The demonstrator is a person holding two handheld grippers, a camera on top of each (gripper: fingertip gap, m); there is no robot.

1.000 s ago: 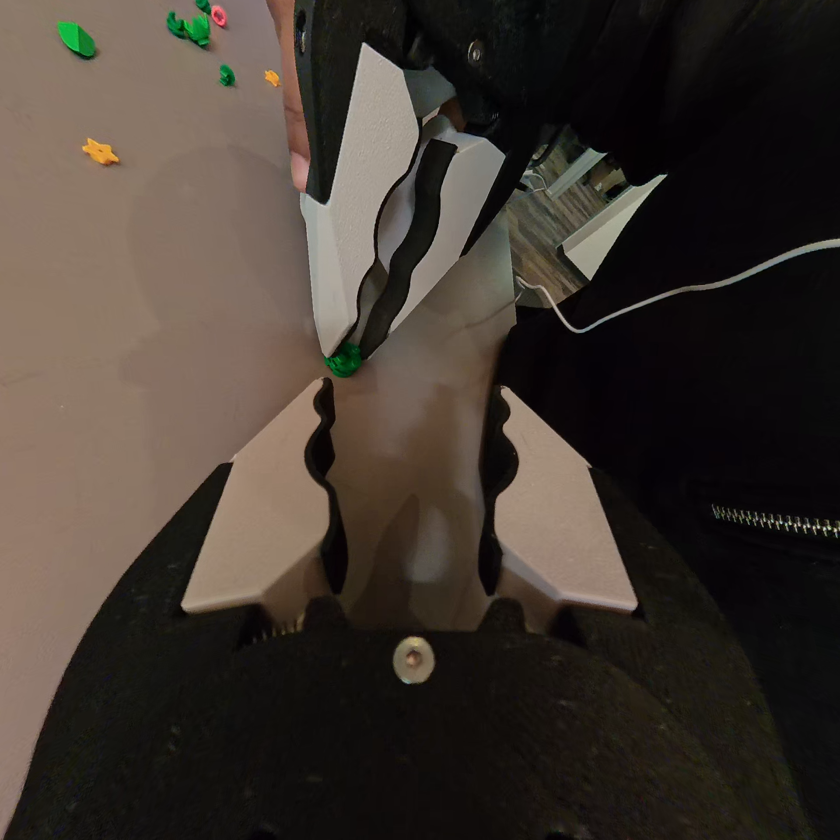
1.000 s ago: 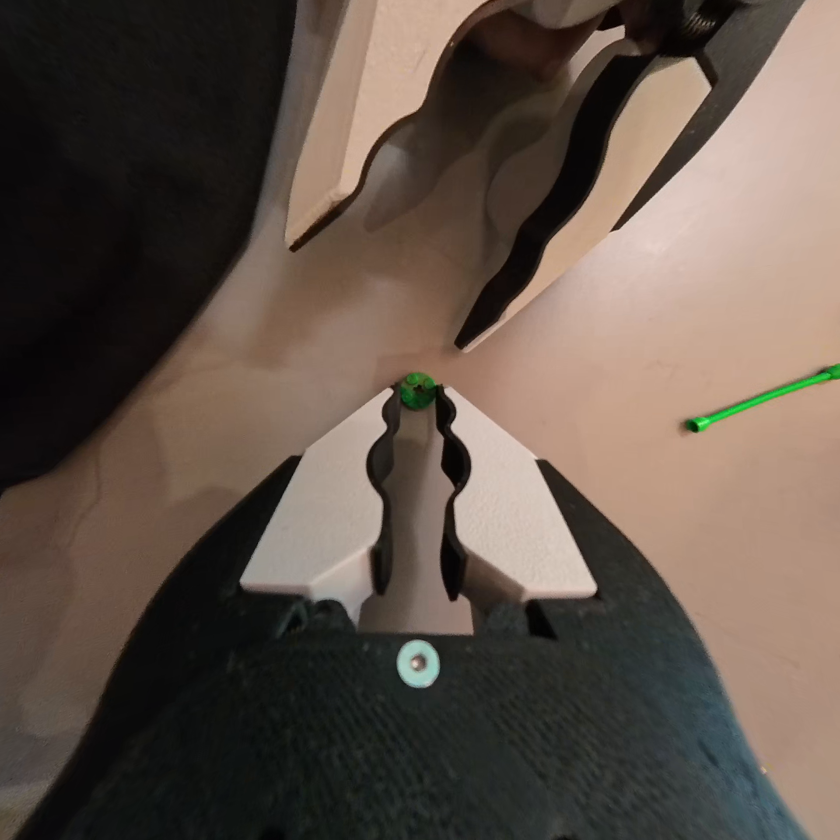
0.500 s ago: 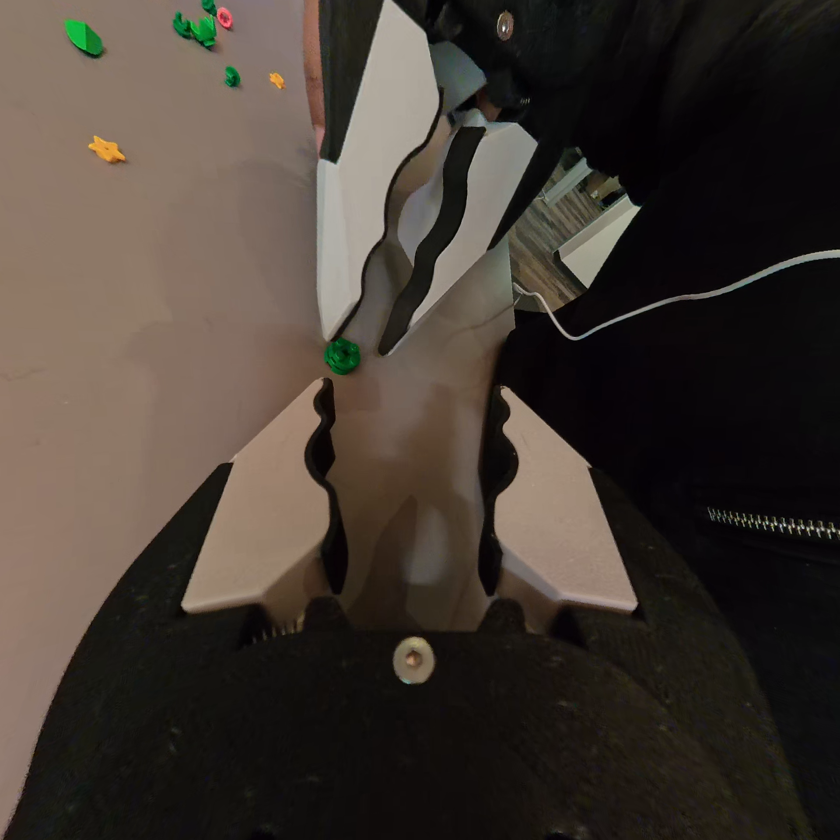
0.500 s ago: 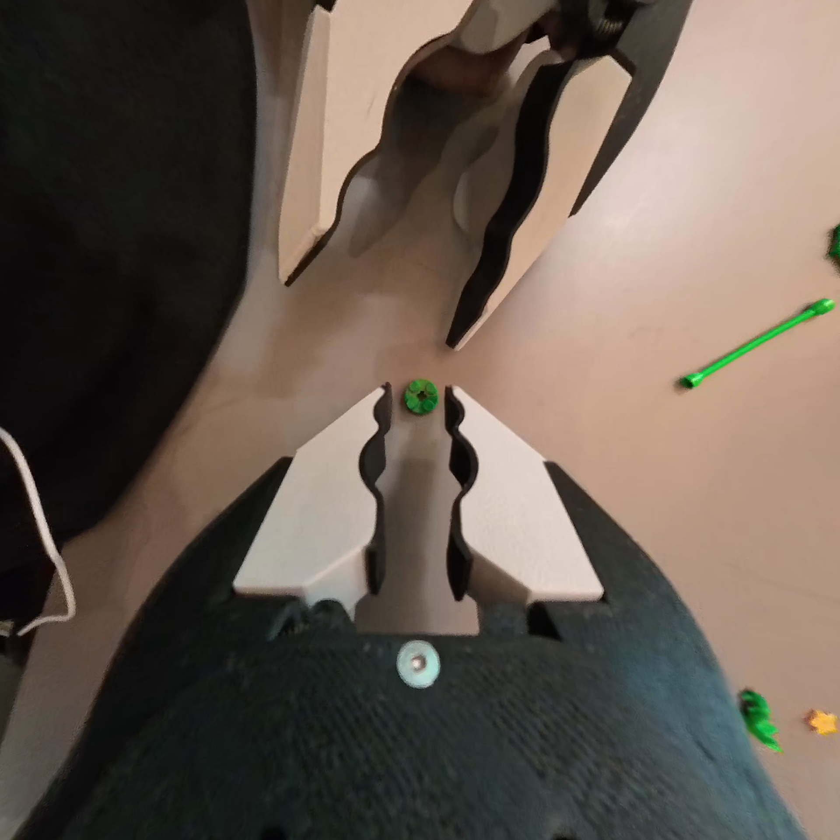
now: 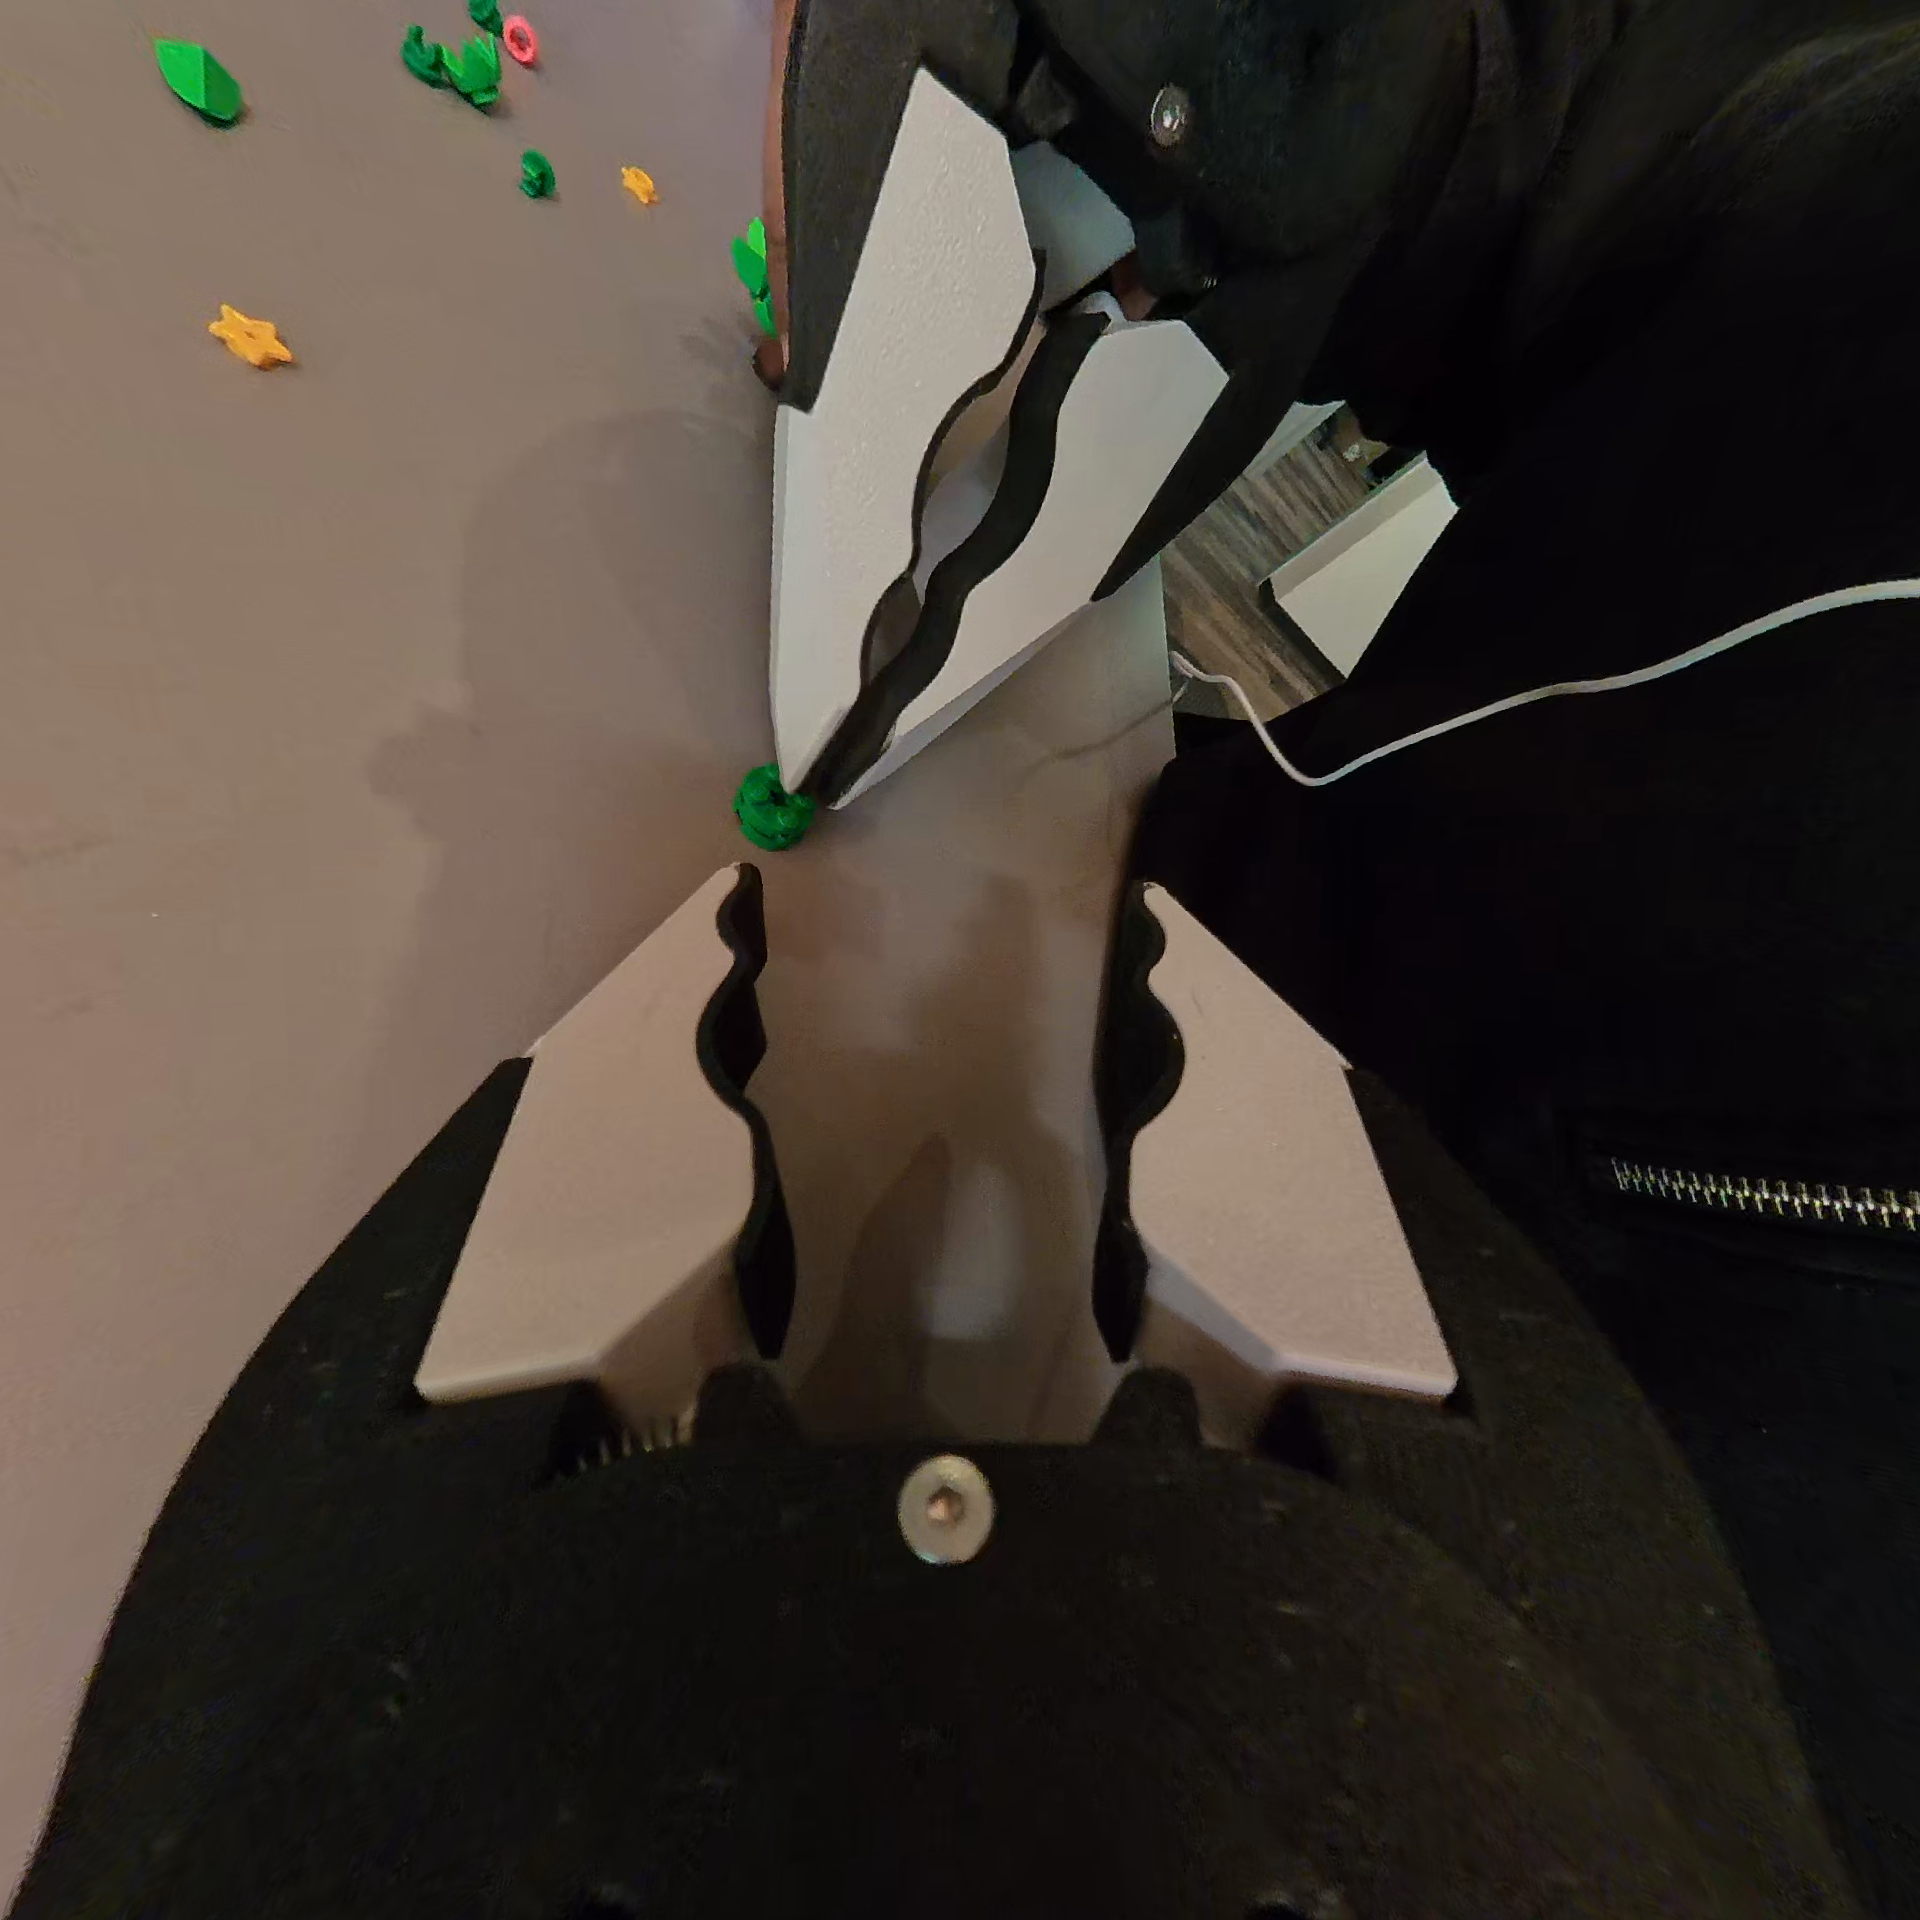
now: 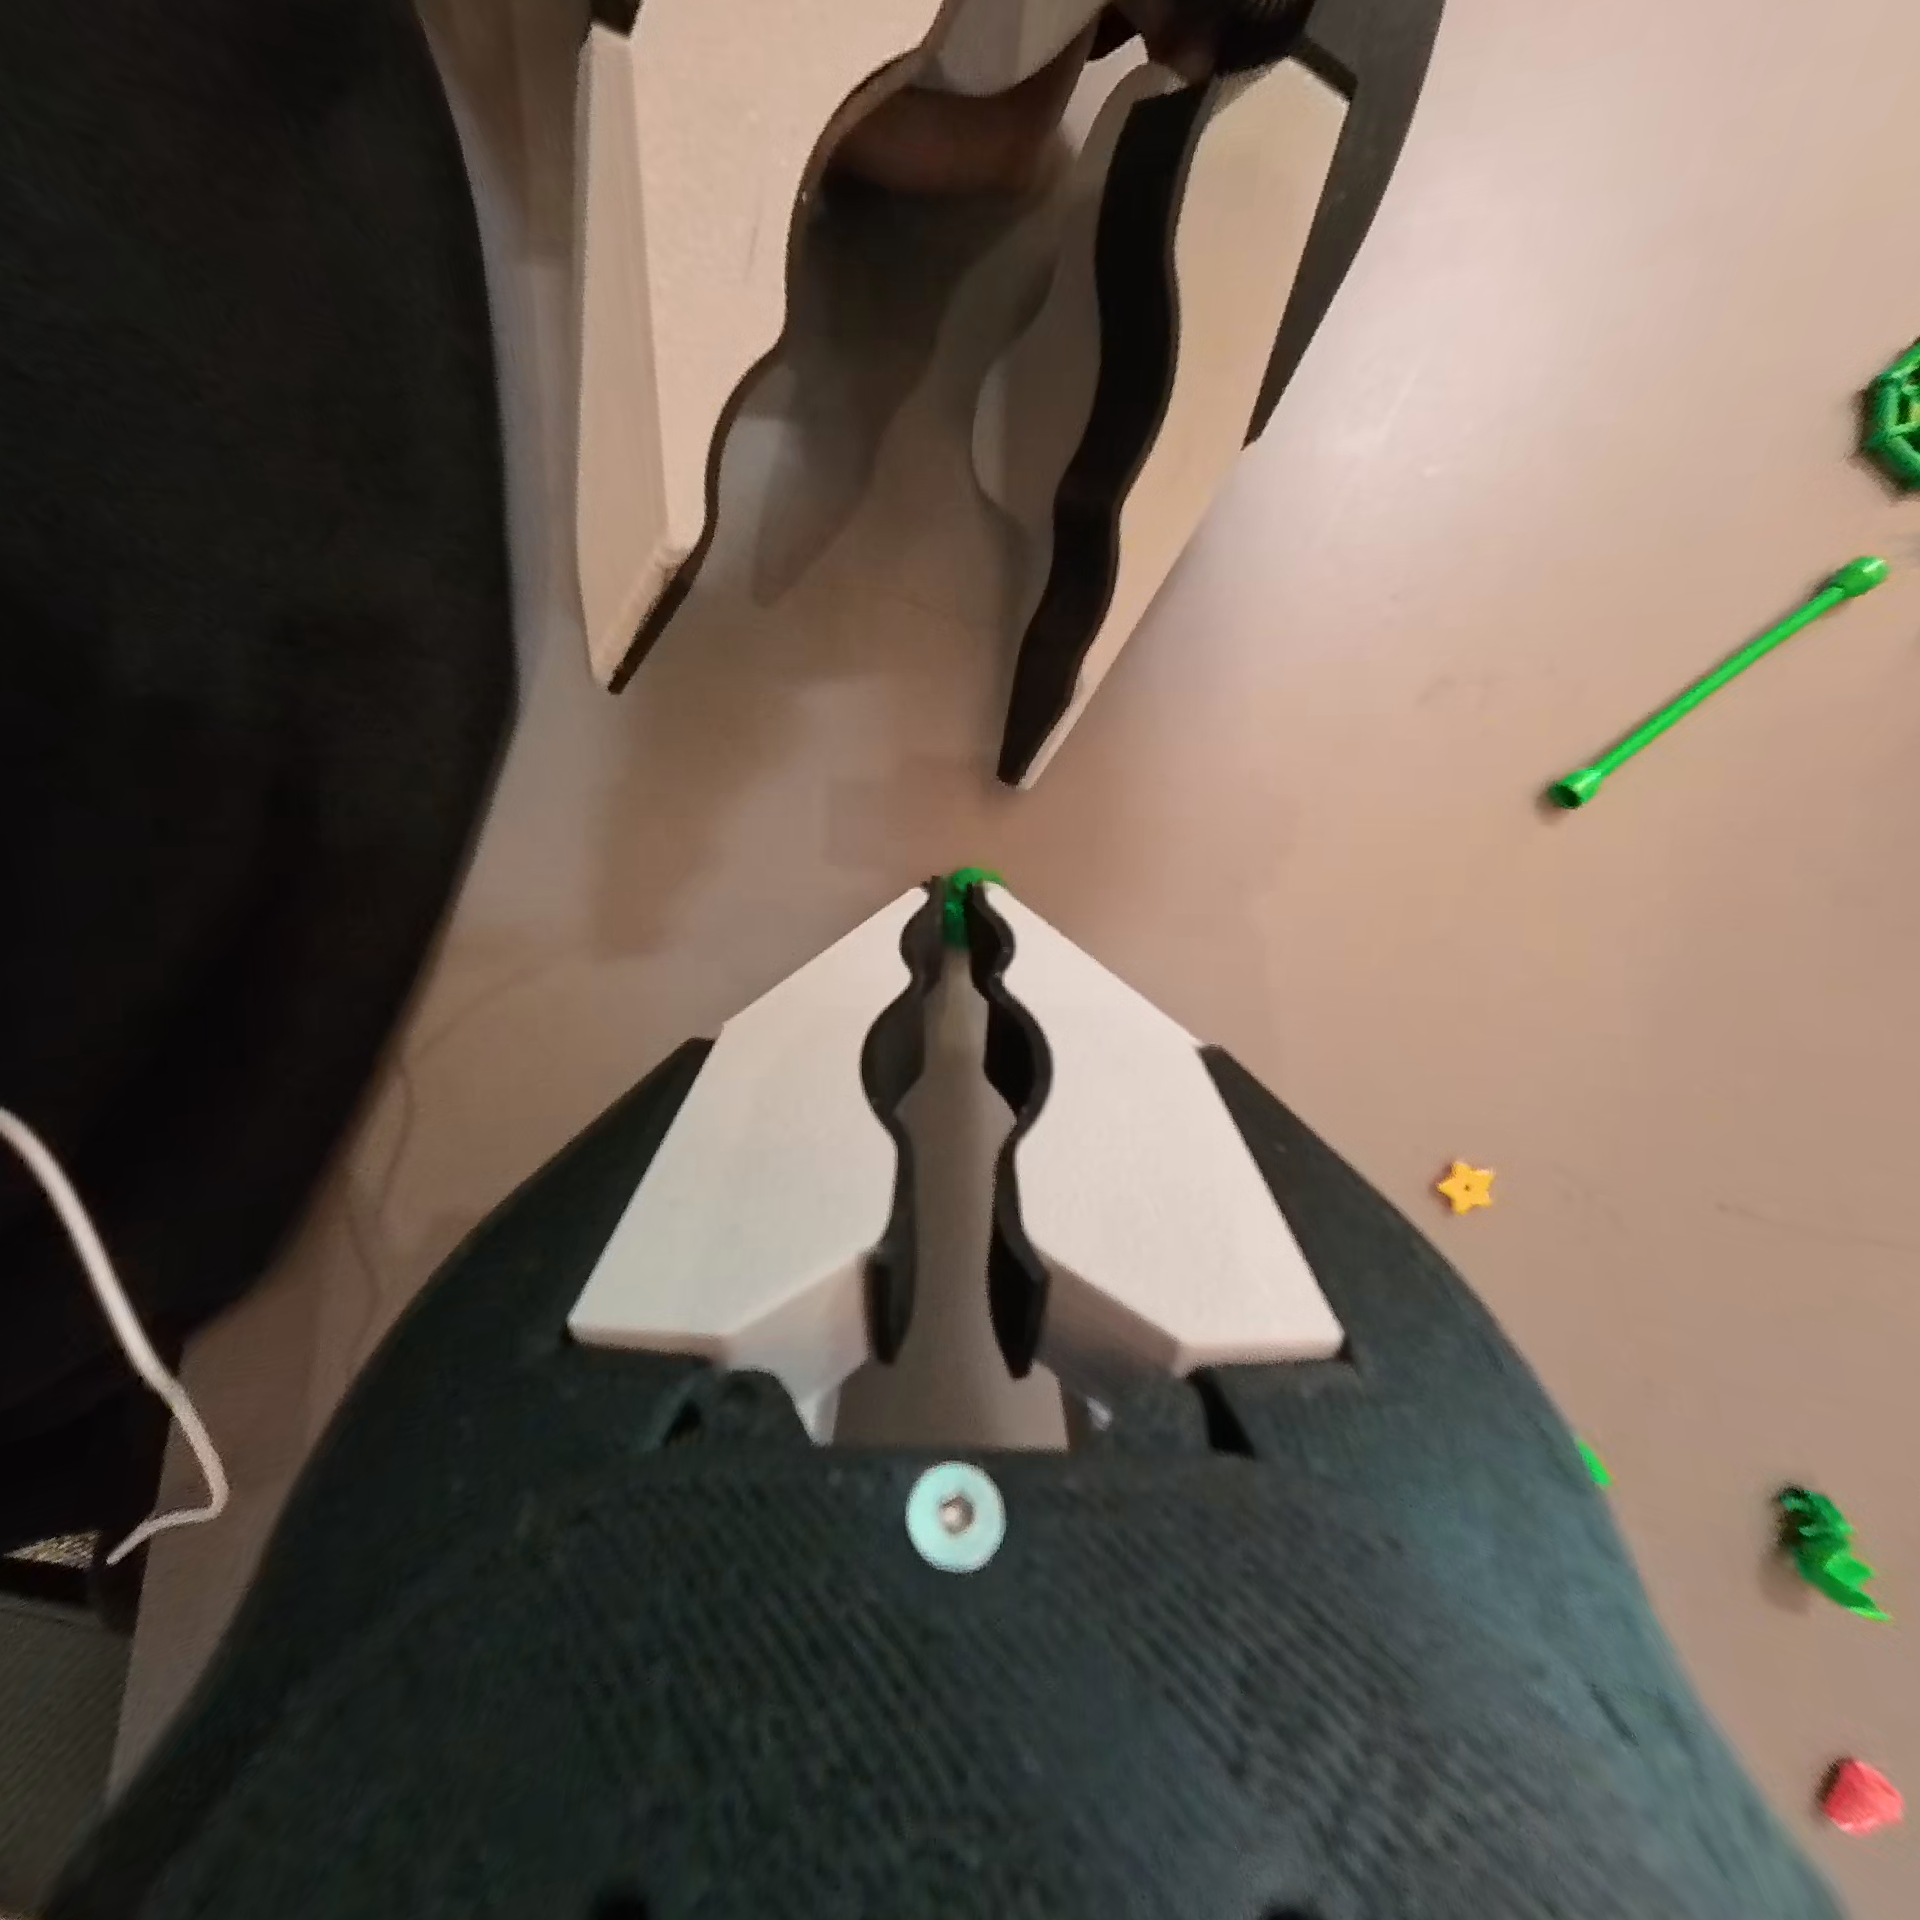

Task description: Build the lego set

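A small round green lego piece (image 5: 771,806) is pinched at the very tips of my right gripper (image 6: 962,902), which is shut on it just above the tan table; it also shows in the right wrist view (image 6: 962,896). In the left wrist view my right gripper (image 5: 821,792) points down at the table from the top. My left gripper (image 5: 940,883) is open and empty, its tips just short of the green piece. In the right wrist view my left gripper (image 6: 816,732) shows open at the top.
Loose pieces lie on the table: a green rod (image 6: 1714,691), a yellow star (image 6: 1466,1187), green leaf parts (image 6: 1829,1553), a red piece (image 6: 1862,1795), a green leaf (image 5: 197,81), another yellow star (image 5: 249,337). A person's dark jacket (image 5: 1610,987) and a white cable (image 5: 1558,691) are at the table edge. Left and right tips are no more than a few centimetres apart.
Half a second ago my right gripper stood open around the green piece lying flat on the table. It has now shut on the piece, pinching it at the tips. My left gripper stayed open.
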